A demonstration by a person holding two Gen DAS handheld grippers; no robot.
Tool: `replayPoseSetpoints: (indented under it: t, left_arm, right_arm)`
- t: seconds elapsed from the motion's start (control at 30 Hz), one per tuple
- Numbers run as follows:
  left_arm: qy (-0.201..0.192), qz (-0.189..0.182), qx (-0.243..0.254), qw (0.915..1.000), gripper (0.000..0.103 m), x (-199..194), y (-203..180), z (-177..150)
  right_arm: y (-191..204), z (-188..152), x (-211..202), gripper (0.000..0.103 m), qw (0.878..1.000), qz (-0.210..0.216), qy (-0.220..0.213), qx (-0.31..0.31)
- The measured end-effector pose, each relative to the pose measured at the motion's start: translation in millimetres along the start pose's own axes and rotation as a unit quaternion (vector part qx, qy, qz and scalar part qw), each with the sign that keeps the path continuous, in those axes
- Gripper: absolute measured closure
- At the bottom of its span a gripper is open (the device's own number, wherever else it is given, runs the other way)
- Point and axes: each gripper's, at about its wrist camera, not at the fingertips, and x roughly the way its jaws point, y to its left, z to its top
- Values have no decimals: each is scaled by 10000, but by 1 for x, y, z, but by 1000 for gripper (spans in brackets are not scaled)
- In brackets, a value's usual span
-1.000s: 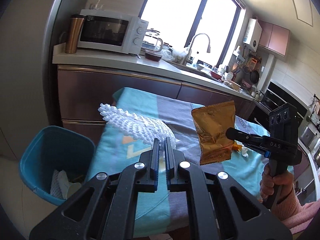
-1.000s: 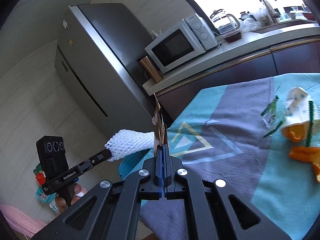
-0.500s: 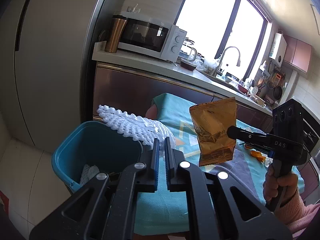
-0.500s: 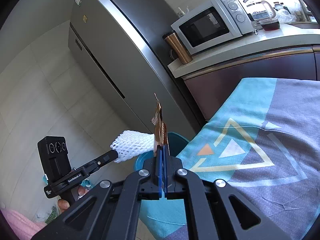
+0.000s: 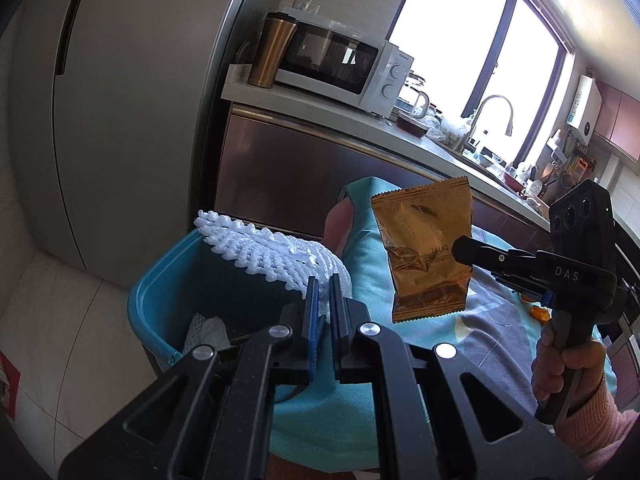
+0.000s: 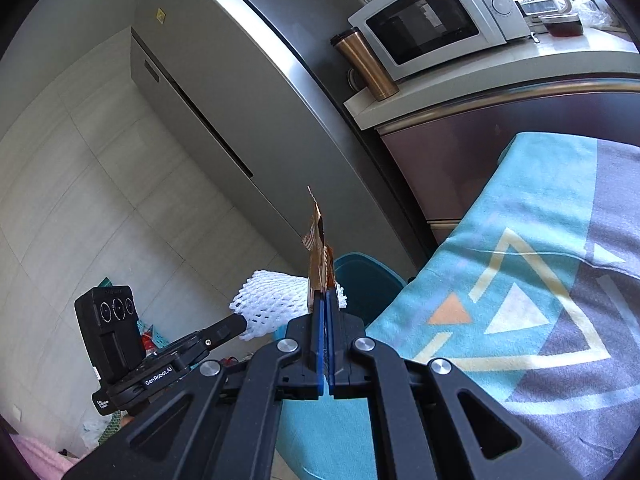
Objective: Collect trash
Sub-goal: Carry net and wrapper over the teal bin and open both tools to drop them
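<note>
My left gripper point(image 5: 324, 280) is shut on a white foam fruit net point(image 5: 272, 252) and holds it over the rim of a blue trash bin point(image 5: 160, 304). The net point(image 6: 276, 300) and the left gripper point(image 6: 240, 322) also show in the right wrist view. My right gripper point(image 6: 324, 294) is shut on a gold snack wrapper point(image 6: 316, 252), seen edge-on, just above the bin point(image 6: 368, 280). In the left wrist view the wrapper point(image 5: 424, 240) hangs from the right gripper point(image 5: 460, 248) beside the net, over the table's left end.
A table with a teal and grey patterned cloth point(image 6: 540, 280) stands right of the bin. A grey fridge point(image 5: 120, 120) is behind the bin. A counter point(image 5: 340, 120) carries a microwave point(image 5: 336, 68) and a copper tumbler point(image 5: 272, 52). White trash point(image 5: 208, 330) lies in the bin.
Both grippers have moved left off the table toward the bin, each still holding its item. The foam net now hangs over the bin.
</note>
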Motion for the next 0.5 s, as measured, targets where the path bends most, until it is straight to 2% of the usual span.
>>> replayPoseSetpoints:
  t: [0.5]
  left_arm:
    - [441,374,-259,9980,97,42,29,-12]
  right_arm:
    - [0,9,67,102,9982,-178,562,-57]
